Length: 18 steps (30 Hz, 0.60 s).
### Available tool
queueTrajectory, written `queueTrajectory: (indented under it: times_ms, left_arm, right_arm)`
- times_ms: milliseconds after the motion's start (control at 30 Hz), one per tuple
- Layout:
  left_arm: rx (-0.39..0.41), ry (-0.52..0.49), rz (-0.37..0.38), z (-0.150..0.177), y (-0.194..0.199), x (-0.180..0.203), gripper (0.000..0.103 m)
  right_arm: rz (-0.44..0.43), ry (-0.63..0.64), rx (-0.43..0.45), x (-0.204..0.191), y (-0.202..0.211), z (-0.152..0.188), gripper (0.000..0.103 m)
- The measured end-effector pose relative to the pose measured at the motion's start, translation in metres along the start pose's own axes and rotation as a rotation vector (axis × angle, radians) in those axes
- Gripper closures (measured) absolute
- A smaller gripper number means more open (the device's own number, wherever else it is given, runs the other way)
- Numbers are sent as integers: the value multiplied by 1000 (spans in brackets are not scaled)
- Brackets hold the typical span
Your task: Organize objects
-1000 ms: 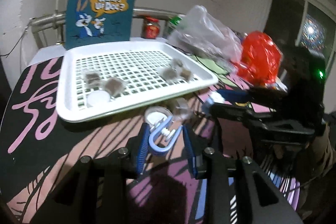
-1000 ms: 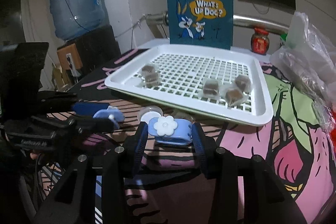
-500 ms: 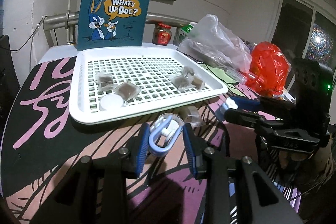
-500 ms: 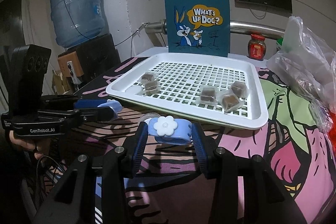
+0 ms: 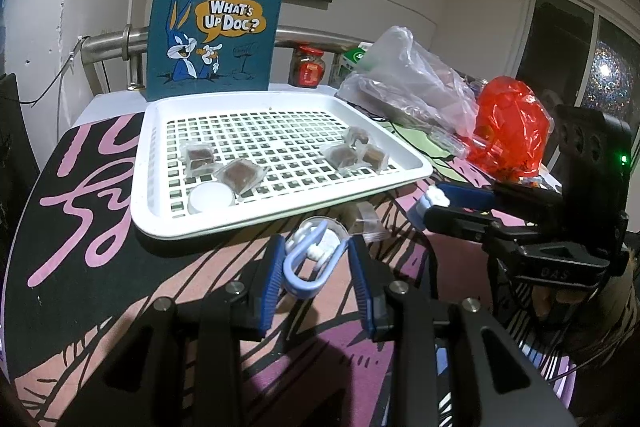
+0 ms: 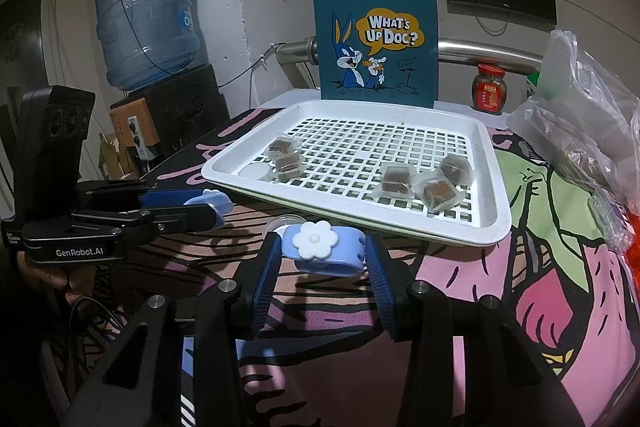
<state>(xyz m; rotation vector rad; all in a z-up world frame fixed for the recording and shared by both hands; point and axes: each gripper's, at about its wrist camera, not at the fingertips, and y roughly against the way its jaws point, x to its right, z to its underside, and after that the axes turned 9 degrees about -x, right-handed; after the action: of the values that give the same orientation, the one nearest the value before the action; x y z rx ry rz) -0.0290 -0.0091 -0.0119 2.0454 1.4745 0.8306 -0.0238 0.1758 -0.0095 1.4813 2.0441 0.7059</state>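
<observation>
My left gripper [image 5: 316,267] is clamped on a blue clip [image 5: 306,269]. My right gripper [image 6: 322,255] grips a blue flower clip [image 6: 324,251]. Both are held above the tablecloth [image 5: 100,267], just before the white tray [image 6: 492,223].

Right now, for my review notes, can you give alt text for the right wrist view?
The right gripper clamps a light-blue plastic clip with a white flower above a pink-and-black patterned tablecloth. Just beyond lies a white perforated plastic tray holding five clear-wrapped brown cubes, with a teal cartoon-rabbit tote bag behind it.
</observation>
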Motion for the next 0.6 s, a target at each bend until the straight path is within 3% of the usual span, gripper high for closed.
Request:
queueTrajectory:
  times_ms: [600]
  left_arm:
    - [-4, -6, -2, 0, 0, 1, 71]
  right_arm:
    - [-1, -1, -1, 0, 0, 0, 60]
